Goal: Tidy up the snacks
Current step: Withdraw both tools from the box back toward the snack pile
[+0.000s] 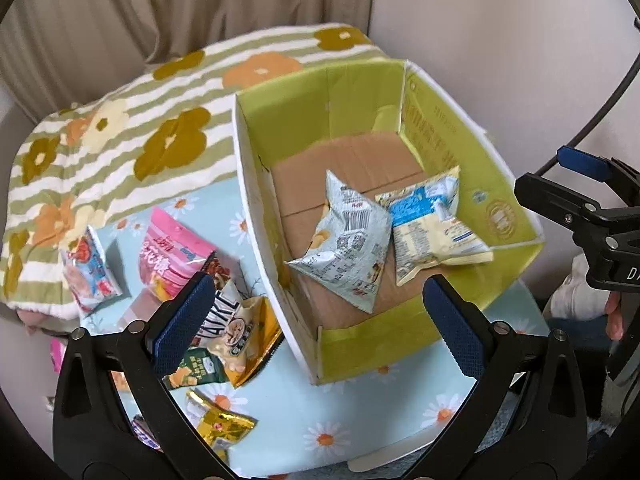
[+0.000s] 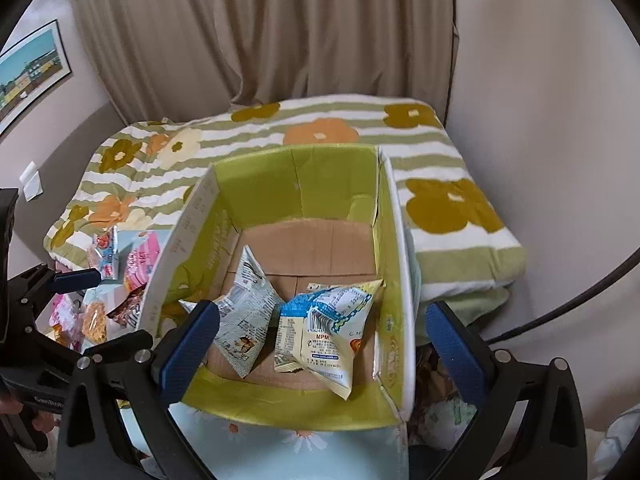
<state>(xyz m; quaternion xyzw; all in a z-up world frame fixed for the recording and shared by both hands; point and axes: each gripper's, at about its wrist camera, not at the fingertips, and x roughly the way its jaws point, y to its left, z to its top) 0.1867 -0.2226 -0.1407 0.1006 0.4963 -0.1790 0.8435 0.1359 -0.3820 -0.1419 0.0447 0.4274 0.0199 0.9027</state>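
A green-lined cardboard box [image 1: 508,216] [image 2: 304,404] stands on the daisy-print table. Inside lie a pale blue snack bag [image 1: 348,248] [image 2: 244,312] and a cream-and-blue snack bag [image 1: 432,228] [image 2: 324,332]. Left of the box lie loose snacks: a pink bag [image 1: 172,252] [image 2: 140,260], a red-and-blue pack [image 1: 90,268], a cream and black bag [image 1: 240,324], a green pack [image 1: 196,368] and a gold pack [image 1: 220,424]. My left gripper [image 1: 316,324] is open and empty over the box's near left corner. My right gripper [image 2: 320,352] is open and empty above the box's near side.
A folded green-striped flower blanket [image 1: 120,136] [image 2: 440,184] lies behind and beside the box. Beige curtains [image 2: 260,28] hang behind. The right gripper also shows in the left wrist view [image 1: 592,200]. A framed picture [image 2: 32,68] hangs on the left wall.
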